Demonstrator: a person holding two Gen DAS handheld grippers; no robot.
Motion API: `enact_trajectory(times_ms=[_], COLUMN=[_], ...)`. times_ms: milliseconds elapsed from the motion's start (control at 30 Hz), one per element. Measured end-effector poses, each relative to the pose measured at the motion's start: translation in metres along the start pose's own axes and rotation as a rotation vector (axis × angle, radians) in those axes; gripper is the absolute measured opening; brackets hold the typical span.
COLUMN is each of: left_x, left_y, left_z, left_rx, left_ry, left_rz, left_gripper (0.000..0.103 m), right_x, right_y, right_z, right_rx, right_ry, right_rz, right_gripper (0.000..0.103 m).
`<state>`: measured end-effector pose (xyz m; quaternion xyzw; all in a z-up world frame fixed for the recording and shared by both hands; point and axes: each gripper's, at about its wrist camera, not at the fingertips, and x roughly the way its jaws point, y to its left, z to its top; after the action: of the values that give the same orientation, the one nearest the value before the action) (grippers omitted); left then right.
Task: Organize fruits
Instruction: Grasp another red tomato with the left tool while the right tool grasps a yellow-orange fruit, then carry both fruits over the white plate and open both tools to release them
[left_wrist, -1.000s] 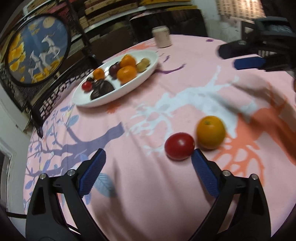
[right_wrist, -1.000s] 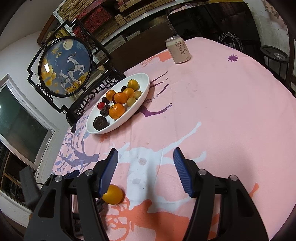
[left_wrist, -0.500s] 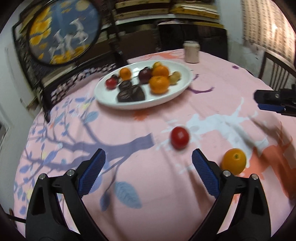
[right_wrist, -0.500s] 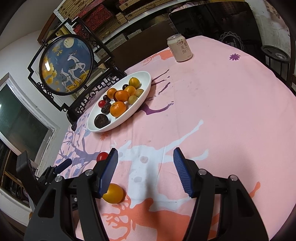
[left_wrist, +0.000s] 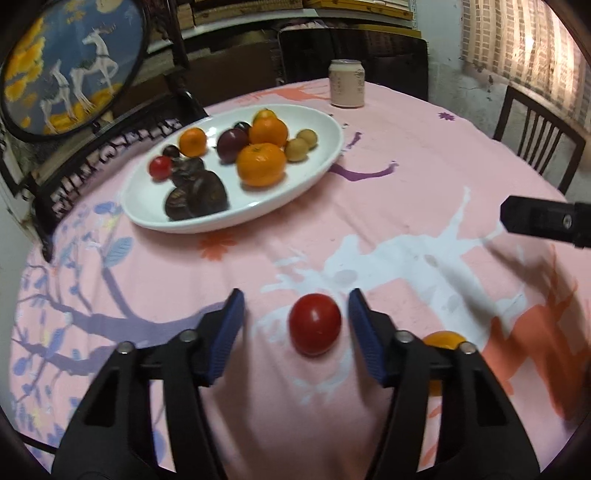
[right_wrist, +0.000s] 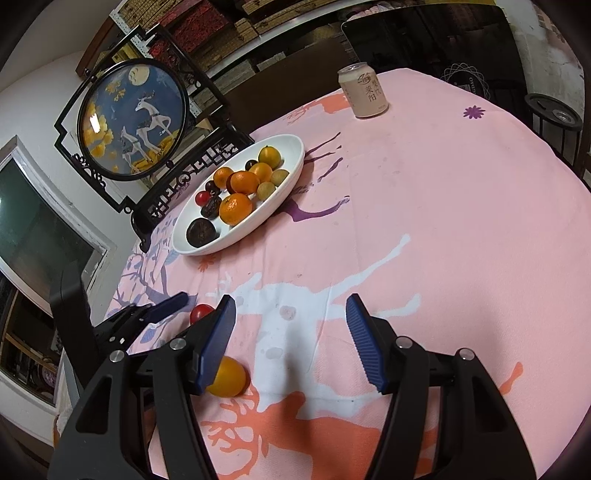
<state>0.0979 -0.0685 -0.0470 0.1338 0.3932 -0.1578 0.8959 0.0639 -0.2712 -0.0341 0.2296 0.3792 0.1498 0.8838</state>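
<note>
Two loose fruits are lying on the bench: a red tomato (left_wrist: 314, 324) between the left gripper (left_wrist: 295, 334) fingers, which have just been closing without touching it yet, and an orange (right_wrist: 227, 376). Centring before squeezing is advisable. The right gripper (right_wrist: 291, 339) is hanging open. The white dish (left_wrist: 317, 173) is holding oranges and dark fruits.

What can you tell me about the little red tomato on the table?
The tomato is small, round, smooth and shiny red, with a bright glint on top. It sits on the pink tablecloth, away from the plate. The left gripper has just been closing around it, but neither pad touches it yet. An orange lies nearby, apart from it.
</note>
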Motion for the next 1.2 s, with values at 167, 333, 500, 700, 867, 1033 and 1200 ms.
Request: enact_trajectory(times_ms=[167,333,500,700,867,1033,1200], left_x=[0.002,-0.017,-0.023,-0.017,-0.016,-0.010,-0.007], left_y=[0.001,0.029,0.078,0.097,0.095,0.094,0.093], left_z=[-0.006,-0.012,-0.020,-0.024,-0.023,-0.023,-0.025], left_rx=[-0.025,-0.104,-0.273,-0.339,-0.331,-0.325,-0.317], left_ry=[0.028,-0.003,0.003,0.031,0.036,0.058,0.065], left_rz=[-0.058,0.042,0.135,0.140,0.140,0.141,0.145], left_gripper=[0.029,0.029,0.029,0.029,0.029,0.029,0.029], right_x=[0.001,0.004,0.013,0.025,0.033,0.038,0.044], right_y=[0.003,0.011,0.038,0.073,0.091,0.093,0.090], right_z=[-0.002,-0.005,-0.020,-0.045,-0.062,-0.066,-0.066], right_rx=[-0.014,-0.046,-0.181,-0.384,-0.505,-0.533,-0.515], right_ry=[0.009,0.026,0.075,0.112,0.115,0.104,0.130], right_rz=[0.004,0.020,0.035,0.021,-0.004,-0.040,-0.050], right_gripper=[0.062,0.062,0.062,0.062,0.052,0.043,0.037])
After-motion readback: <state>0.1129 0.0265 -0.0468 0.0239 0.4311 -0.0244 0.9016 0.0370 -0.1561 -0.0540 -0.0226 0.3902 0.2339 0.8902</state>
